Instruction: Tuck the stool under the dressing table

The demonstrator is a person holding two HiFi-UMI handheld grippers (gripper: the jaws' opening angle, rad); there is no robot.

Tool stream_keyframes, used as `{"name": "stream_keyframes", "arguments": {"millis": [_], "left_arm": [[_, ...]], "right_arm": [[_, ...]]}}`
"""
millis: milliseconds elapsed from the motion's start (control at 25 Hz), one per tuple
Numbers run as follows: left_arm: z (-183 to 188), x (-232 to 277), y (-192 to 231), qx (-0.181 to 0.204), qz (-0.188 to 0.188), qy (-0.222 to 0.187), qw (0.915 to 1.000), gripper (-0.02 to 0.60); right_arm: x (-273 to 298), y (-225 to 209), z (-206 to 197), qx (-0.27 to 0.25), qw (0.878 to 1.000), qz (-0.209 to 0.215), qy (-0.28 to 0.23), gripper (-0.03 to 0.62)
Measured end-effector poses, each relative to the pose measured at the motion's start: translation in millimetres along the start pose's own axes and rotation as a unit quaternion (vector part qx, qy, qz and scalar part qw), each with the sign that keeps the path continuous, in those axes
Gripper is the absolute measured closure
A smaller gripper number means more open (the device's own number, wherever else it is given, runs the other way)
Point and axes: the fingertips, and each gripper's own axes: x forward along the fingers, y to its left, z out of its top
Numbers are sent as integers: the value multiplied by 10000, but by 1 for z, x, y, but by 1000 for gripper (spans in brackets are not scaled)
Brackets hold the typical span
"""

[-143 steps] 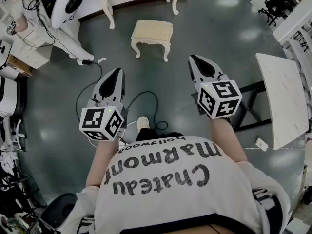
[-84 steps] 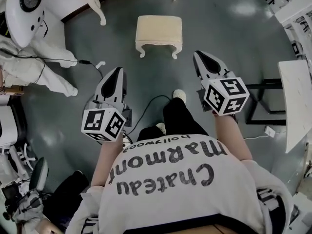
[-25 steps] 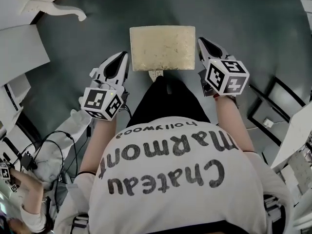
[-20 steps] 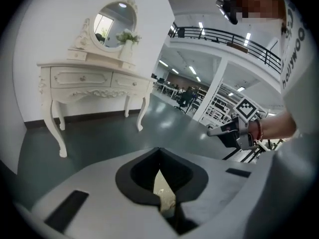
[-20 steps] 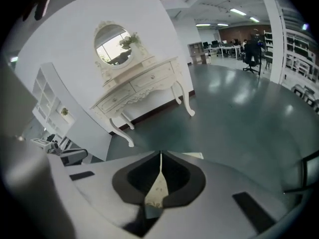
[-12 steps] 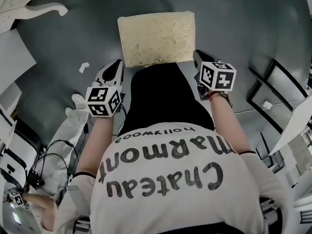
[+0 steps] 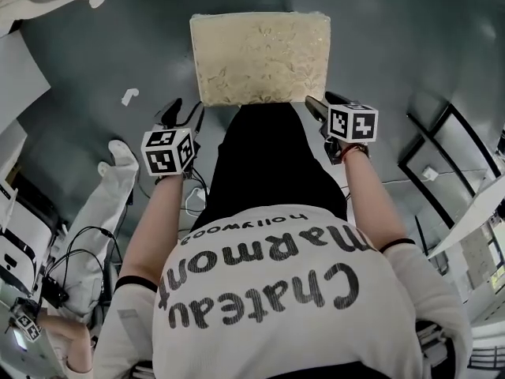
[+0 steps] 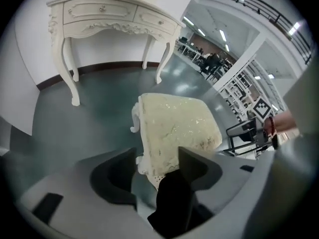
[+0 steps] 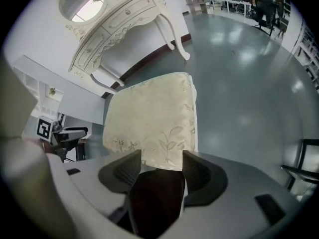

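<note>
Grey plastic jaws of the left gripper [image 8: 157,157] stand apart, having just been opening, and they press on nothing: the near left corner of the cream, leaf-patterned upholstered stool [image 7: 260,58] shows in the gap beyond their tips, with the person's black trouser leg [image 7: 264,160] under it. The right gripper [image 9: 160,158] is likewise spread, its jaws also just opened, framing the seat's near right edge without touching it. Both grippers point steeply down, one at each near corner. The stool stands on the smooth grey floor [image 7: 394,46] just in front of the person, well apart from the white carved dressing table with curved legs [image 8: 99,14] that stands against the wall beyond it, so it is not yet tucked in. The padded top will likely give under a pinch and its fabric may slide, while the carved white frame beneath looks stiff. The better hold is probably on the seat's edge at both sides, biting down to the hard rail. It looks light enough to push or carry, though the curled legs could catch.
</note>
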Motion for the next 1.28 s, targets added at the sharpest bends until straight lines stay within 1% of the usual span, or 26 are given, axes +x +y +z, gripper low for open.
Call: {"name": "stream_keyframes", "arguments": {"millis": [40,120,160,240,280,360,440,520,560,640,720,760,800,840,880,1000,1040,1160,1280], "left_arm": [[-3,5,2,-30,-4,98,9999,313],[-10,17,-1,-237,-204,272,9991,300],[-14,23,-3,-372,-325,352,9982,287],[-24,36,-6,-581,-474,536,9957,263],[-29,43,-7,-610,-490,652,9948,255],[-41,53,-10,-511,-475,901,9935,245],[-48,60,-9,-477,-388,1055,9925,245],[-53,66,-5,-644,-262,1152,9909,245],[-56,69,-4,-665,-208,1232,9899,245],[-60,74,-4,-474,-106,1419,9887,245],[-58,77,-8,-289,-73,1487,9884,247],[-57,78,-10,-254,-98,1495,9884,253],[-57,79,-12,-260,-135,1502,9882,279],[-58,79,-13,-314,-162,1509,9879,298],[-58,79,-14,-420,-165,1508,9875,302],[-56,78,-13,-882,-57,1464,9853,313],[-56,78,-13,-974,-12,1453,9846,314],[-55,77,-18,-1107,55,1447,9832,316],[-56,79,-22,-1147,49,1481,9823,316]], "right_arm": [[3,0,0,-91,9999,77,26,330],[9,-1,-1,-227,9994,217,128,325],[13,-3,-4,-237,9991,278,221,309],[21,-11,-10,-185,9985,273,426,287],[25,-17,-13,-175,9983,209,505,279],[30,-26,-17,-205,9978,83,622,275],[34,-30,-21,-288,9968,60,741,273],[39,-29,-22,-456,9954,69,843,273],[41,-28,-21,-542,9946,78,877,273],[44,-27,-18,-624,9939,69,911,273],[46,-28,-15,-621,9940,25,898,275],[47,-28,-15,-609,9941,14,896,275],[47,-29,-16,-594,9941,-3,910,275],[48,-29,-16,-580,9939,-41,934,275],[48,-29,-16,-568,9937,-108,955,275],[47,-28,-16,-533,9934,-363,944,282],[46,-28,-15,-533,9934,-412,930,285],[42,-29,-11,-627,9935,-450,841,290],[41,-34,-2,-819,9927,-464,758,292]]}}
